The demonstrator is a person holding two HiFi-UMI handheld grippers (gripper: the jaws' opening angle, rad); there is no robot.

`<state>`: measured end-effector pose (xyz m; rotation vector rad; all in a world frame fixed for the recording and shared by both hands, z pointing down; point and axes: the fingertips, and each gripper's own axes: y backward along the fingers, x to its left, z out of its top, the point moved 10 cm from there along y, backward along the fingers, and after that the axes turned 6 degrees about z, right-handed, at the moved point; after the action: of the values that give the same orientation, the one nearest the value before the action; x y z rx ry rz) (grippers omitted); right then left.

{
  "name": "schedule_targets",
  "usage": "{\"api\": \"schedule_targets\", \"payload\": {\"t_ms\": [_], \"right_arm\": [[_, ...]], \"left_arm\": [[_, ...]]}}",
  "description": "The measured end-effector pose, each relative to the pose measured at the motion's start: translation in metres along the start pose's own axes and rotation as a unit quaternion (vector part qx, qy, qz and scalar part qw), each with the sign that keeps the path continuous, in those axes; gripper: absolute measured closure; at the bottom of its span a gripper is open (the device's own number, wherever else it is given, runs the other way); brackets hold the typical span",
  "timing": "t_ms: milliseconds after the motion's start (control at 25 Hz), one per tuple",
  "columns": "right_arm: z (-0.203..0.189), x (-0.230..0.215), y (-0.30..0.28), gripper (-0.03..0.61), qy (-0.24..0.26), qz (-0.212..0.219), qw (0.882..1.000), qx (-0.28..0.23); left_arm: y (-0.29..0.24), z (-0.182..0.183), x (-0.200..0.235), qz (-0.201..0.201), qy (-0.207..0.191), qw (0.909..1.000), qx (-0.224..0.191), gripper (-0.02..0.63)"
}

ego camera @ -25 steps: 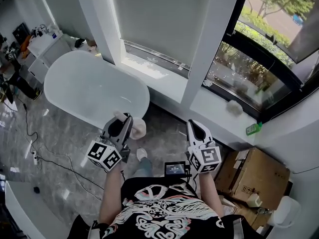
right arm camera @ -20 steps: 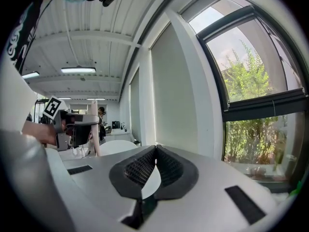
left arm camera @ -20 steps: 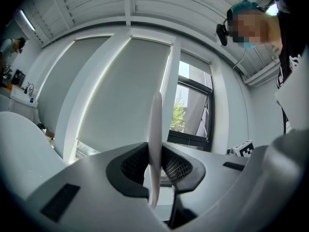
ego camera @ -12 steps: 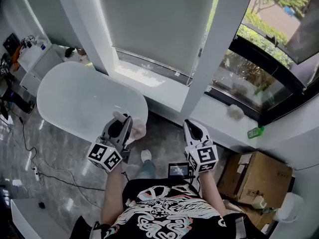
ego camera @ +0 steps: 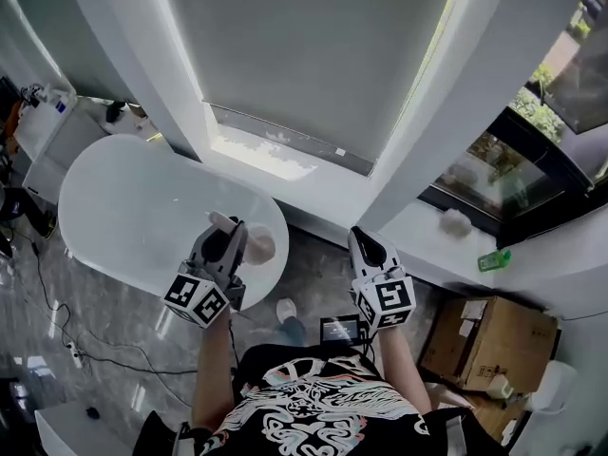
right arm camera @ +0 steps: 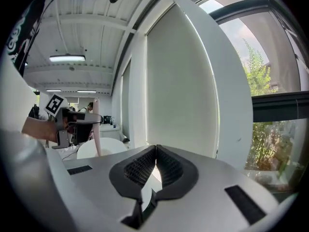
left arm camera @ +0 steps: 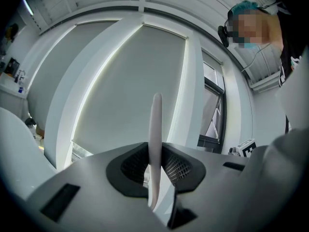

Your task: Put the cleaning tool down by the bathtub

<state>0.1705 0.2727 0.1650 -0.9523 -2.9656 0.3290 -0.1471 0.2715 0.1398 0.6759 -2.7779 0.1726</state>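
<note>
The cleaning tool (ego camera: pixel 256 247) has a pale pink handle and a round beige head. My left gripper (ego camera: pixel 226 236) is shut on its handle, above the near end of the white oval bathtub (ego camera: pixel 133 207). In the left gripper view the handle (left arm camera: pixel 155 139) stands upright, pinched between the dark pads of the left gripper (left arm camera: pixel 155 167). My right gripper (ego camera: pixel 365 247) hovers to the right over the grey floor. Its jaws are shut with nothing between them, as the right gripper view (right arm camera: pixel 155 153) shows. That view also catches the left gripper (right arm camera: pixel 67 122) and the tool's handle (right arm camera: pixel 97 134).
A white window ledge (ego camera: pixel 418 231) carries a green bottle (ego camera: pixel 494 259) and a white lump (ego camera: pixel 457 222). A cardboard box (ego camera: pixel 486 342) and a white bin (ego camera: pixel 554 388) stand at the right. Cables (ego camera: pixel 66 350) run over the floor at the left, near a white cabinet (ego camera: pixel 43 126).
The head view has swung upward and left. The bathtub's end now lies under the left gripper and the tool's head. Both grippers keep their state.
</note>
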Motion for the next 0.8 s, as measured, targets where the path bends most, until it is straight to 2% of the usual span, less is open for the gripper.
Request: {"api": "schedule_targets", "payload": {"t_ms": [440, 800], "right_arm": [[0.008, 0.005, -0.096, 0.551, -0.003, -0.015, 1.000, 0.021], [0.010, -0.004, -0.120, 0.551, -0.009, -0.038, 0.999, 0.022]], "left_arm": [[-0.050, 0.016, 0.096, -0.009, 0.032, 0.9994, 0.001, 0.531], [-0.082, 0.018, 0.122, -0.023, 0.041, 0.9989, 0.005, 0.531]]}}
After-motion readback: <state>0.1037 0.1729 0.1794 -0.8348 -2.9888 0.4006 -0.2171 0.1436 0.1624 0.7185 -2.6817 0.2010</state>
